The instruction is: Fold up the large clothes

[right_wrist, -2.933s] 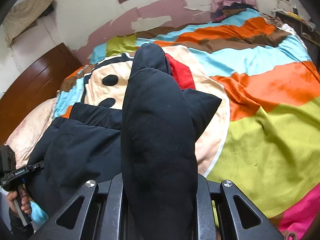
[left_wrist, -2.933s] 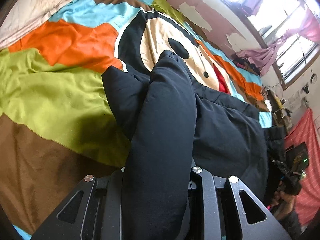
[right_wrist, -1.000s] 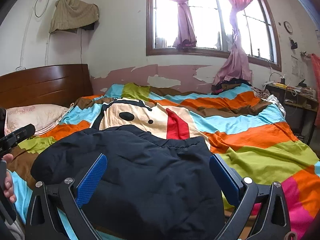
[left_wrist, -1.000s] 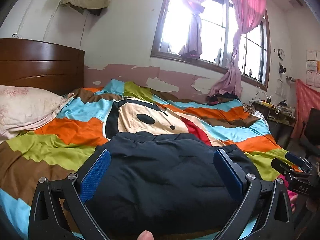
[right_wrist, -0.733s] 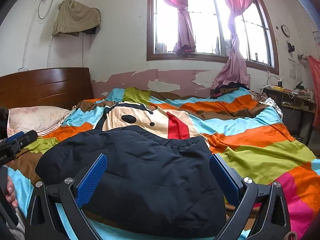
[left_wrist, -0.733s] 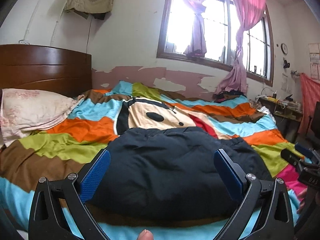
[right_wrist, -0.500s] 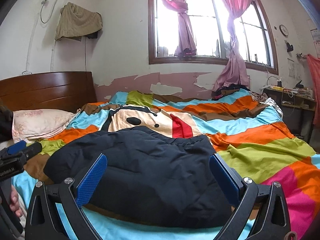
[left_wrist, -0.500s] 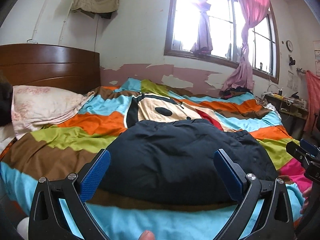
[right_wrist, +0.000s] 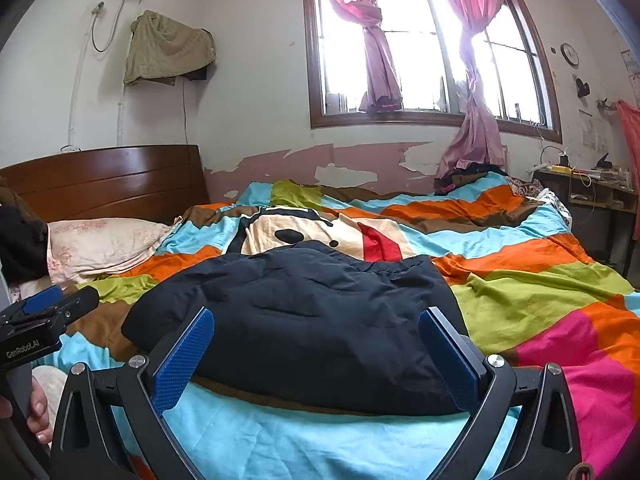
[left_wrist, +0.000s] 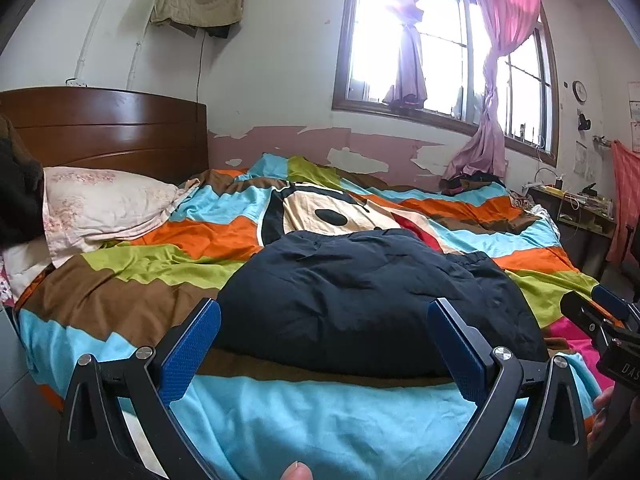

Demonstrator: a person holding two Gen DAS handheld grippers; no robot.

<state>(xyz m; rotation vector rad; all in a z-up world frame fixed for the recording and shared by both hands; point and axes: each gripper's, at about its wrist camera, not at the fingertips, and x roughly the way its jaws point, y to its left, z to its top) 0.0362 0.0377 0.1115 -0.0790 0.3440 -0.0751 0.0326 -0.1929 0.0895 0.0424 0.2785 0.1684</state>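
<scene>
Both grippers are off the garment here, and the dark navy padded jacket (left_wrist: 372, 296) lies folded in a thick bundle on the striped bedspread (left_wrist: 304, 420), near the bed's front edge, its far side covering the lower part of the cartoon face print (left_wrist: 340, 216). The left gripper (left_wrist: 324, 346) hangs in front of the bed with its blue-padded fingers (left_wrist: 192, 352) spread wide, released, nothing between them, the jacket framed beyond the tips and apart from them. The right gripper (right_wrist: 316, 354) sits the same way, jaws wide apart and empty, short of the jacket's near fold. Each tool shows at the edge of the other's view, side by side. Off to the left, a floral pillow (right_wrist: 104, 246) rests against the wooden headboard (right_wrist: 108, 180), well clear of the jacket. Pink curtains (right_wrist: 368, 40) hang knotted at the bright window (right_wrist: 424, 56).
</scene>
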